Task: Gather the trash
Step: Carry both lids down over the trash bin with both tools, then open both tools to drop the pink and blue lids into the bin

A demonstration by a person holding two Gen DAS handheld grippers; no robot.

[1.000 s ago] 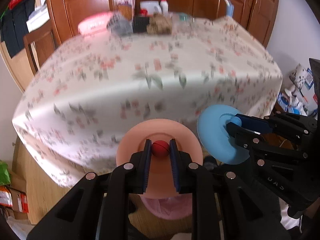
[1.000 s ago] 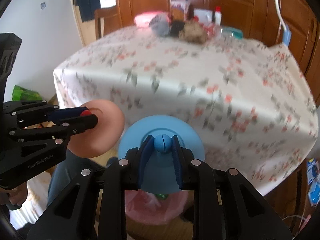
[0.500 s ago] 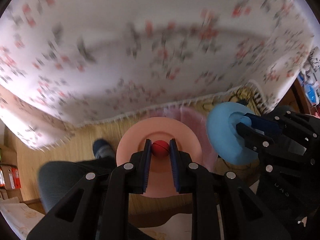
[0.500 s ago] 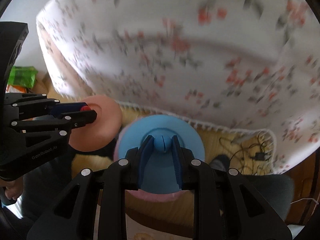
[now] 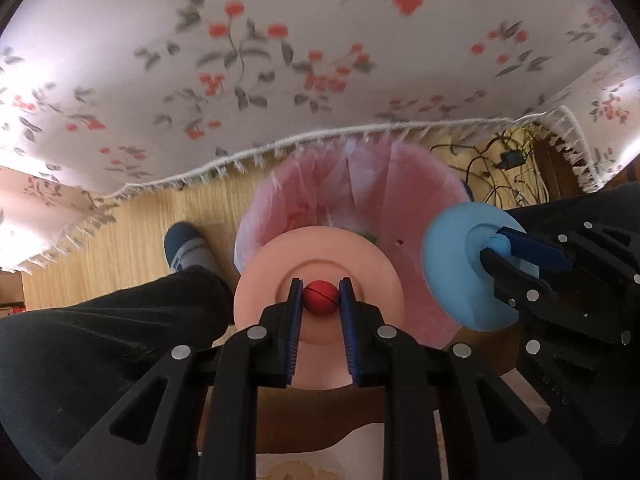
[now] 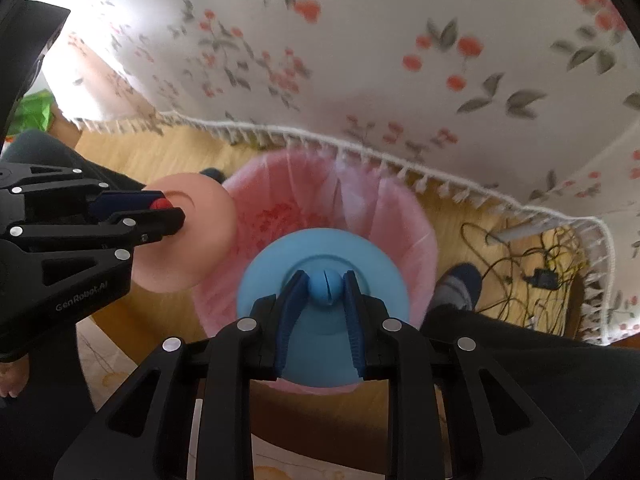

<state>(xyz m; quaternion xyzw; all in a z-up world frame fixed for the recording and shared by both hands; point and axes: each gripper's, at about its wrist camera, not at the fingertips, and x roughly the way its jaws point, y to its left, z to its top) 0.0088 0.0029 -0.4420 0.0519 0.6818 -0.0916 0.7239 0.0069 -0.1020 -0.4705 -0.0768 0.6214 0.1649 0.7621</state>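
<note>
My left gripper (image 5: 319, 299) is shut on the red knob (image 5: 320, 298) of a peach-coloured disc (image 5: 360, 264), held over the pink-lined trash bin (image 5: 404, 184) on the floor. My right gripper (image 6: 325, 282) is shut on the blue knob (image 6: 325, 282) of a blue disc (image 6: 276, 256), also over the bin (image 6: 400, 216). The blue disc shows at right in the left wrist view (image 5: 448, 256), the peach disc at left in the right wrist view (image 6: 200, 240). Some trash lies inside the bin, partly hidden by the discs.
The flowered tablecloth (image 5: 280, 60) with a fringed hem hangs just beyond the bin. The person's dark-trousered legs (image 5: 100, 340) and slippered feet (image 5: 186, 250) flank the bin. Cables and a plug (image 6: 536, 276) lie on the wooden floor at right.
Both grippers have tilted down from the tabletop to the floor. The bin now fills the middle of both views. Both stay shut on their discs' knobs.
</note>
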